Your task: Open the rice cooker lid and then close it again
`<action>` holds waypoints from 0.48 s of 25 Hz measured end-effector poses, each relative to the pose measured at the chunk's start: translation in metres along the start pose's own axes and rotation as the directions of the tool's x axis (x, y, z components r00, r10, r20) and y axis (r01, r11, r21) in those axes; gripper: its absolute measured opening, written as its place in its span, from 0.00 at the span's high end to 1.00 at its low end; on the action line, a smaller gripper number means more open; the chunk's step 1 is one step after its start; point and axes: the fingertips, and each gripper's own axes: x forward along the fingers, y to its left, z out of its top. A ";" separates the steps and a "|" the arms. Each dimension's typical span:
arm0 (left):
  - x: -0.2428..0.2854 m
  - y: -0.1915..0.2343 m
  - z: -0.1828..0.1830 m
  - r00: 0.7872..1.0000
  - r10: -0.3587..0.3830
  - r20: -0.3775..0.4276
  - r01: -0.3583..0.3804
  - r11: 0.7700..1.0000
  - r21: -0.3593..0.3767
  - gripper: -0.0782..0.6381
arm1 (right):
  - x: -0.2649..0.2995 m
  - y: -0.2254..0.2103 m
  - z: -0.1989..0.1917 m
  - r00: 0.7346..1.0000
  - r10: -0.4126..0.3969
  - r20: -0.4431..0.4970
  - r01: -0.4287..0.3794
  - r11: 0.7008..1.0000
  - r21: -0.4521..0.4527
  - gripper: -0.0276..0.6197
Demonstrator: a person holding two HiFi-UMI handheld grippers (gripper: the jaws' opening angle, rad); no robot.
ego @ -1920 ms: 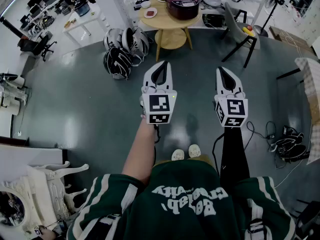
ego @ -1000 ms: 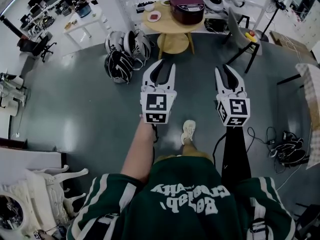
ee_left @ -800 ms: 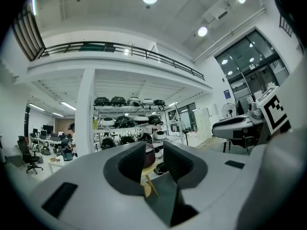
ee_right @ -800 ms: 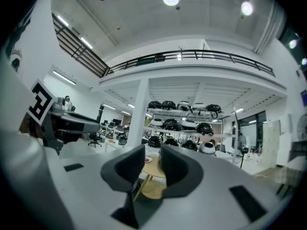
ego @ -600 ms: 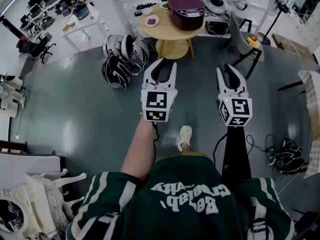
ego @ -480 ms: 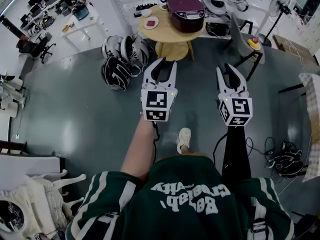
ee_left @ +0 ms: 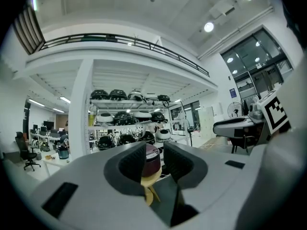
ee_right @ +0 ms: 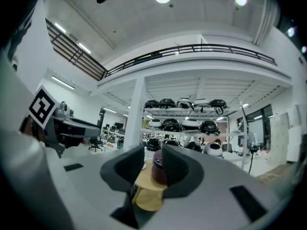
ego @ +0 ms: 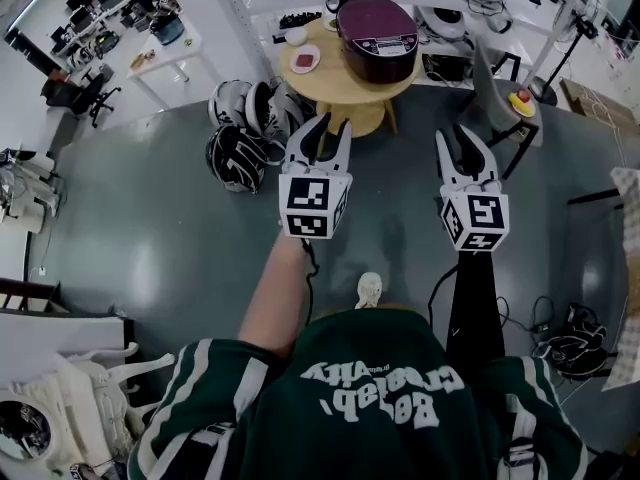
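A dark red rice cooker [ego: 378, 40] with its lid down stands on a round wooden table [ego: 330, 86] at the top of the head view. My left gripper [ego: 327, 125] and right gripper [ego: 466, 134] are held side by side over the grey floor, short of the table and pointing level toward it. Both are open with nothing between the fingers. In the left gripper view, the cooker [ee_left: 152, 159] shows far off through the gap of the left gripper [ee_left: 154, 152]. The right gripper [ee_right: 153, 158] likewise frames the cooker [ee_right: 158, 169] and table [ee_right: 145, 180].
Several black-and-white helmets [ego: 240, 153] lie on the floor left of the table. A grey chair [ego: 497, 73] carrying a red button stands to its right. A small dish [ego: 305, 60] and a bowl [ego: 295, 36] share the tabletop. Shelves of helmets line the back wall; cables [ego: 575, 343] lie at the right.
The person has walked forward, so the table and cooker have come nearer in the head view. Both grippers were carried along, side by side, with no visible change in their jaws.
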 end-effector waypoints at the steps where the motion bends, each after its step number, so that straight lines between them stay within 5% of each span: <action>1: 0.008 0.001 0.001 1.000 -0.001 0.002 0.001 1.000 0.005 0.75 | 0.007 -0.005 0.001 1.000 0.001 0.005 -0.001 1.000 -0.001 0.77; 12: 0.066 0.016 0.010 1.000 0.006 0.017 -0.006 1.000 0.011 0.75 | 0.057 -0.036 0.001 1.000 0.008 0.017 -0.008 1.000 -0.012 0.77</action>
